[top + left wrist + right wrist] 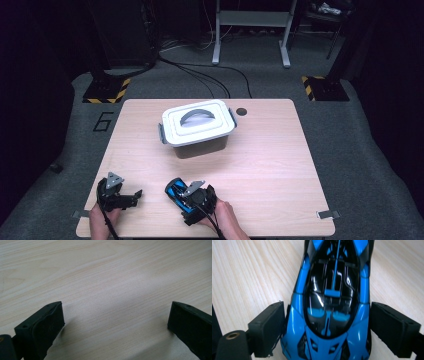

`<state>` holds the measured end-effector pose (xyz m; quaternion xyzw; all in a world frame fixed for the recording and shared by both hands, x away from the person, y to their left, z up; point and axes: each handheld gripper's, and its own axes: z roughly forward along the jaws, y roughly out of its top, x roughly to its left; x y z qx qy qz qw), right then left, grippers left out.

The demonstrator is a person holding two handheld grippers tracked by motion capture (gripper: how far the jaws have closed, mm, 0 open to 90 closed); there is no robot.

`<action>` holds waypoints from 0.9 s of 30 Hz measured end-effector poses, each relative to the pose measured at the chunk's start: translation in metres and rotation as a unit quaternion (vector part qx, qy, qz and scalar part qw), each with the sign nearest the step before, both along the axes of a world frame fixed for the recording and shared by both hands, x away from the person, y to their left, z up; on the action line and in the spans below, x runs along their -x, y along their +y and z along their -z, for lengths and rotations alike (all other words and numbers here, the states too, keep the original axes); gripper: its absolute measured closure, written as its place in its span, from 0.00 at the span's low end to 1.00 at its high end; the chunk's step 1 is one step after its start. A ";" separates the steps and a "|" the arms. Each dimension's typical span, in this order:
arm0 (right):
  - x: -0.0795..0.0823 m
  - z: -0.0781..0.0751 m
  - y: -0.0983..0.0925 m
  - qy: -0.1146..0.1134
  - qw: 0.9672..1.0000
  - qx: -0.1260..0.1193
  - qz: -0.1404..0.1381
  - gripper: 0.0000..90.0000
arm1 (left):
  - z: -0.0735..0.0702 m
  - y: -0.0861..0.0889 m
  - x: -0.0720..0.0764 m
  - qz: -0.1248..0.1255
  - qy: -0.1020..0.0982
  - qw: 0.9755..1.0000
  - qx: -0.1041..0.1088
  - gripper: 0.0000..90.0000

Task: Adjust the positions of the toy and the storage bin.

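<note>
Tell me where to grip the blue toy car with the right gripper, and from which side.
Grip the blue toy car across its body sides, at the cabin, coming from above. The right gripper already straddles it there, a jaw beside each flank. The flanks look fairly straight at that width, whereas the glossy roof is rounded and would likely slip.

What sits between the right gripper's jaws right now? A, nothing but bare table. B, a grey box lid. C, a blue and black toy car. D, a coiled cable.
C: in the right gripper view the blue and black toy car lies on the table between the two jaws of the right gripper, one at each flank.
</note>
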<state>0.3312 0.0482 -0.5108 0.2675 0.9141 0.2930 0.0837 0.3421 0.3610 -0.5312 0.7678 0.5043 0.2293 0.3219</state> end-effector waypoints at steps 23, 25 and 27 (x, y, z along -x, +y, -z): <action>0.000 -0.003 -0.030 -0.026 0.999 -0.031 -0.003 0.28 | 0.001 -0.001 0.000 -0.003 -0.007 1.000 0.001 0.01; -0.001 -0.004 -0.034 -0.027 0.999 -0.032 0.002 0.28 | 0.001 -0.001 0.000 -0.003 -0.007 1.000 0.001 0.01; -0.003 -0.006 -0.042 -0.032 0.999 -0.034 0.009 0.28 | 0.001 -0.001 0.000 -0.001 -0.005 1.000 0.000 0.01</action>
